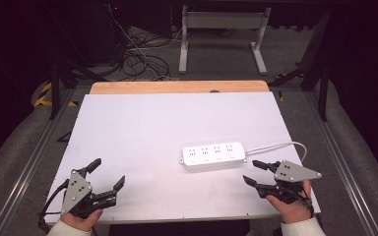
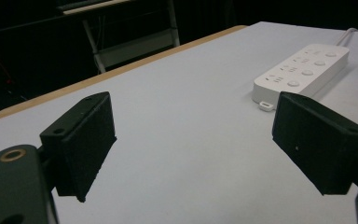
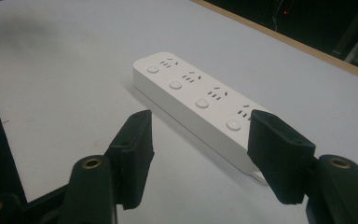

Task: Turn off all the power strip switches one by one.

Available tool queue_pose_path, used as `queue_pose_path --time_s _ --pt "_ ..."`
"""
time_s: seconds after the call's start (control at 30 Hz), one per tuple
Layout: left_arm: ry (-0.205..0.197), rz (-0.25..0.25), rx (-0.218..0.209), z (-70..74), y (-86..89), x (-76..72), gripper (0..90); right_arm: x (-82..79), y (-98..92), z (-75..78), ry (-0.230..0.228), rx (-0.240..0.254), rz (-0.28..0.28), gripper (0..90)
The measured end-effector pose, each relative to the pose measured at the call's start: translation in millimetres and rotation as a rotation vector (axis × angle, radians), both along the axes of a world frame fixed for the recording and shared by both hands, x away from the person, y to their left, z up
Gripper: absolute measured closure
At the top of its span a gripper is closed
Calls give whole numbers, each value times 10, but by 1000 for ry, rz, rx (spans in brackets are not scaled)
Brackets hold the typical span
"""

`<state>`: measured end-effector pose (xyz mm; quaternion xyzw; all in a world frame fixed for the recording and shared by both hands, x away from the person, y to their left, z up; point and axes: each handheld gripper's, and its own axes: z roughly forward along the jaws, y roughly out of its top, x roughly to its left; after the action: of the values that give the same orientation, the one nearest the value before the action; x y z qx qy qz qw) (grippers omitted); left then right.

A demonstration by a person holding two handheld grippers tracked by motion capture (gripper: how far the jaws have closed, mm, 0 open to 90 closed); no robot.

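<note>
With both the left gripper (image 1: 106, 175) and right gripper (image 1: 254, 172) spread empty, the power strip (image 1: 213, 155) looks rigid, light and smooth-cased, so grip it across its narrow width.

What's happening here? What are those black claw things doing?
A person sits at a white table holding a tool in each hand. Both the left tool and the right tool are open and hold nothing. A white power strip lies flat on the table, its cord trailing off to the side. The right tool is close to it, not touching.
</note>
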<state>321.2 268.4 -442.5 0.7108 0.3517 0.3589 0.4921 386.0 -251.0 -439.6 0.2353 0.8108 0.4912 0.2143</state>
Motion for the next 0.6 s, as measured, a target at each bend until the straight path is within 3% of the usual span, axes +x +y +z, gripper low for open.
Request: queue_pose_path --time_s 0.3,0.6 --pt "-11 0 6 1 -9 -9 138 4 -4 3 -4 -10 -1 408" --pt "-11 6 17 2 -8 -12 140 16 31 46 11 -37 -2 466"
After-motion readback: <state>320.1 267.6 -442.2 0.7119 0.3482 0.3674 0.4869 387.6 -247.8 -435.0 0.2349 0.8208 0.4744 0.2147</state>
